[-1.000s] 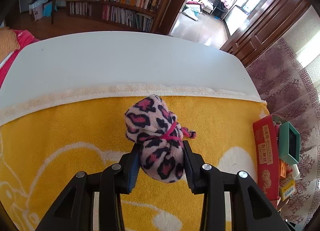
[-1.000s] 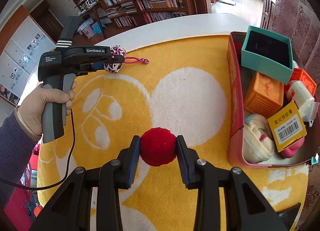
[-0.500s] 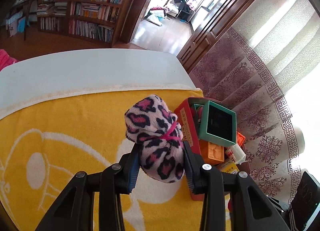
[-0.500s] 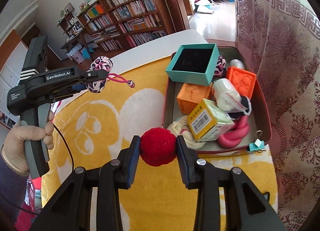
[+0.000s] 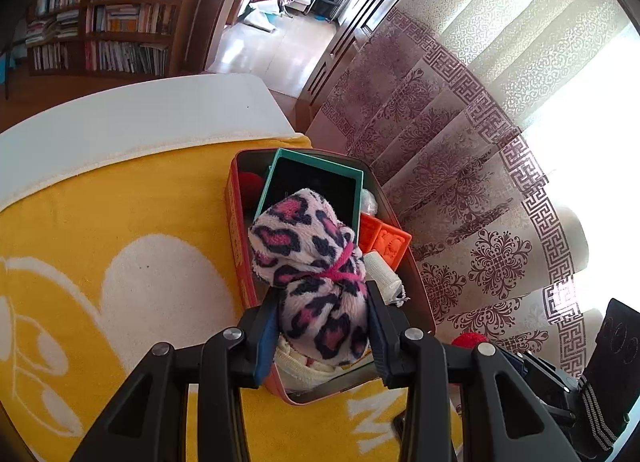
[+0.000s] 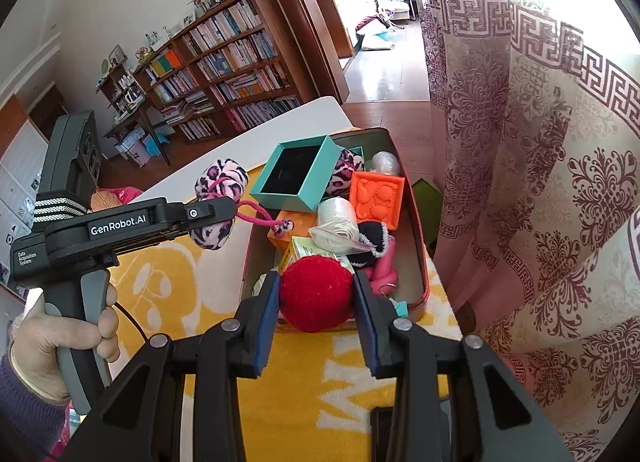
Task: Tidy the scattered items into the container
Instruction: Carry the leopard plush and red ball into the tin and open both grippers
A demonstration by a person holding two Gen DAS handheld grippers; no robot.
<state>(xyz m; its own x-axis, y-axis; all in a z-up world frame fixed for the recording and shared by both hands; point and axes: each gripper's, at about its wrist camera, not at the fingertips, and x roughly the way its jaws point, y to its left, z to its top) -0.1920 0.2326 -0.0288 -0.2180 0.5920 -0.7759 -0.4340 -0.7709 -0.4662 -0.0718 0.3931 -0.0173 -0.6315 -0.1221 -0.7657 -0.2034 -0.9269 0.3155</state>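
My left gripper (image 5: 322,326) is shut on a pink leopard-print plush pouch (image 5: 310,270) tied with a pink cord, held above the red tin container (image 5: 236,230). In the right wrist view the same pouch (image 6: 218,198) sits in the left gripper (image 6: 208,218) beside the container's left wall (image 6: 250,246). My right gripper (image 6: 316,302) is shut on a red fuzzy ball (image 6: 316,292), hanging over the container's near end. The tin holds a teal box (image 6: 298,170), orange blocks (image 6: 376,198) and several other small items.
The tin stands at the right end of a yellow towel (image 5: 120,230) on a white table (image 5: 140,110). A patterned curtain (image 6: 540,182) hangs close behind the tin. A person's hand (image 6: 60,334) holds the left gripper's handle. Bookshelves (image 6: 224,62) stand across the room.
Both grippers have swung to the right across the yellow towel with their loads. The pouch and the red ball now hang at the red tin instead of over the towel's middle.
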